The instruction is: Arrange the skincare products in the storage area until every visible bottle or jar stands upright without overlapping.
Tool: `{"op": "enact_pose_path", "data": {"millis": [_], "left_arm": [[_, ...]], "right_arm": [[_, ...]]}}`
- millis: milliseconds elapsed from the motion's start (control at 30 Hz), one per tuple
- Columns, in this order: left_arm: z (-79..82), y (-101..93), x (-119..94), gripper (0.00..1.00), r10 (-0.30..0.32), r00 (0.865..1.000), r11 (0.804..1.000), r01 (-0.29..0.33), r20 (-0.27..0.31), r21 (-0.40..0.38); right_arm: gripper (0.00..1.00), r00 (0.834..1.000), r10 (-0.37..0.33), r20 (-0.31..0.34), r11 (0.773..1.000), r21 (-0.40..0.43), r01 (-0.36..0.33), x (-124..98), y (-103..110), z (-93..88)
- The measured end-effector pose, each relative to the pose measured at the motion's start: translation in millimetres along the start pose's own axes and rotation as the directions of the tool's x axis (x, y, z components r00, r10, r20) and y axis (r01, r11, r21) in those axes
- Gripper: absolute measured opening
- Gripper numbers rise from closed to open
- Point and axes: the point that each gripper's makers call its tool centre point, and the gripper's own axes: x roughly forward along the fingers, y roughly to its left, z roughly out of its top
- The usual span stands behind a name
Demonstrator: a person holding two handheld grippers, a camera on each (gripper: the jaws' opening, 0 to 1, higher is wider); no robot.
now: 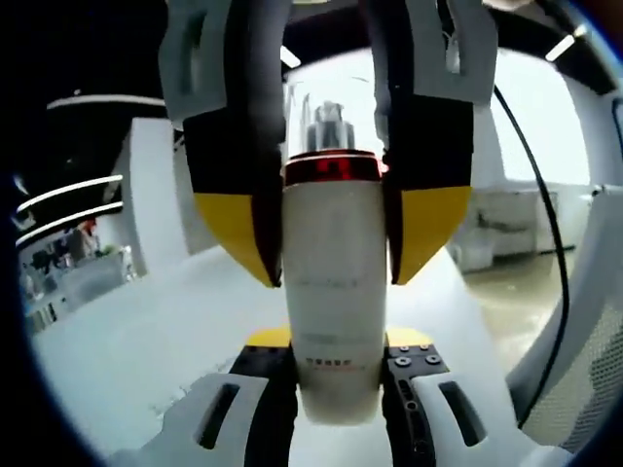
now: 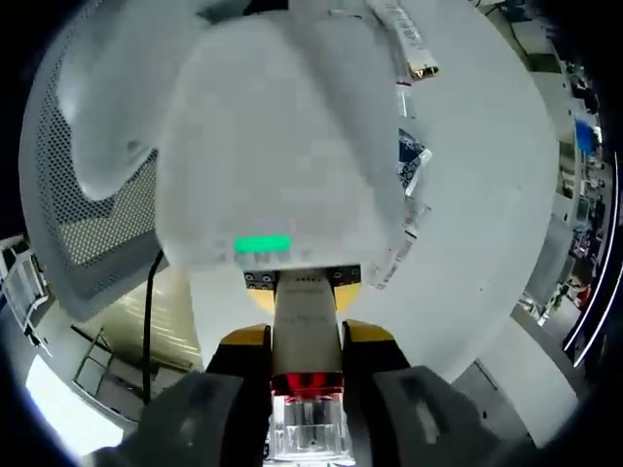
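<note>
White table (image 1: 136, 341) under the bottle (image 1: 334, 292); bright white room.

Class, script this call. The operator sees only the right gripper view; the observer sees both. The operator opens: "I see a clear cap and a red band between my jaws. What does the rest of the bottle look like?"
Observer: The bottle has a white body, with a small line of print near its base.
Operator: Who holds that base?
Observer: The left gripper, shut on it.
Operator: Where does my grip sit?
Observer: The right gripper reaches past the red band onto the white body.
</note>
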Motion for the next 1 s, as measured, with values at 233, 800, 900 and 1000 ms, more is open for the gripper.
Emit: {"op": "enact_pose_path", "data": {"millis": [233, 800, 900, 1000], "left_arm": [[-10.1, 2.9, -7.3, 0.28, -0.013, 0.999, 0.995, 0.017, 0.038, -0.101], [-39.6, 4.3, -14.4, 0.28, 0.002, 1.0, 0.987, 0.0, 0.013, -0.159], [-40.1, 4.3, -16.1, 0.28, 0.003, 1.0, 0.987, -0.002, 0.011, -0.159], [-40.5, 3.8, -16.3, 0.28, -0.002, 1.0, 0.988, 0.003, 0.008, -0.154]], "right_arm": [[0.26, 0.994, 0.086, -0.064, 0.996, -0.005, -0.087, 7.5, -5.0, 19.0], [0.27, 0.988, 0.138, -0.071, 0.99, -0.025, -0.14, 25.2, -3.2, 40.4], [0.28, 0.987, 0.151, -0.052, 0.987, -0.047, -0.153, 23.7, -1.3, 42.1], [0.29, 0.987, 0.159, -0.011, 0.985, -0.063, -0.159, 22.6, -1.1, 43.4]]}}
